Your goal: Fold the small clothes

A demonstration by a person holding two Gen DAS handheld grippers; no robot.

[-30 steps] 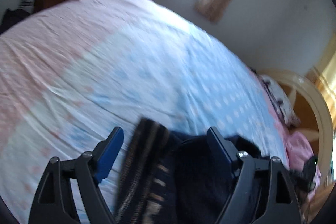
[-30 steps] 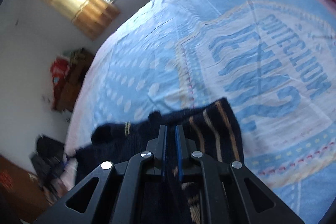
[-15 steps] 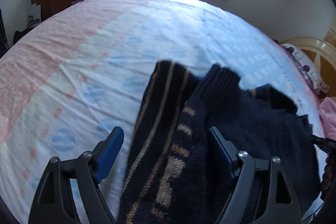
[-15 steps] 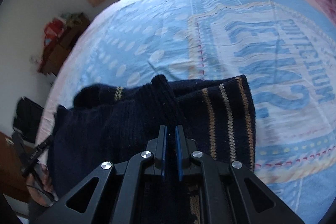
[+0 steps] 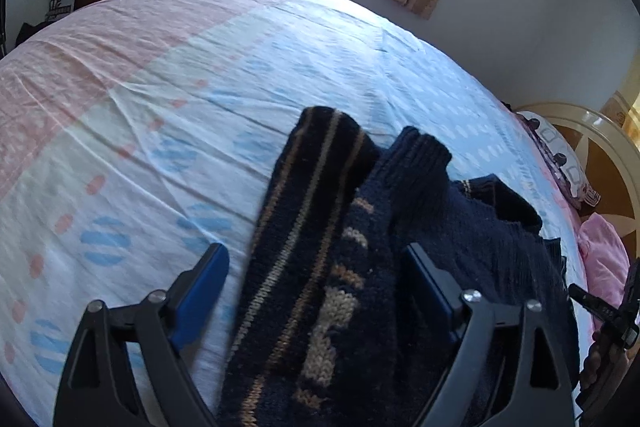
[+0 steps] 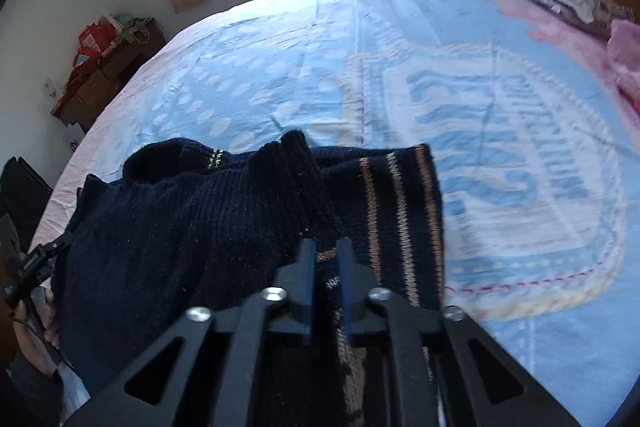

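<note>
Since the earlier frames, the sweater (image 5: 320, 267) has dropped from a lifted bunch to lie on the bed (image 5: 160, 107), and the jaws of both tools have just been opening. Right tool (image 6: 326, 247): jaws slightly parted, with a fold of knit between them; whether the pads press it cannot be told. Left tool (image 5: 316, 267): jaws spread wide, straddling the striped hem panel without gripping it. One sleeve (image 5: 416, 163) lies folded across the body ahead of the left tool; the collar (image 6: 160, 163) lies ahead and to the left of the right tool. Step in hand, as judged: releasing after laying a fold. The next move likely calls for freeing the right tool, then regripping an edge and carrying it over squarely without dragging the sleeve out of place.
</note>
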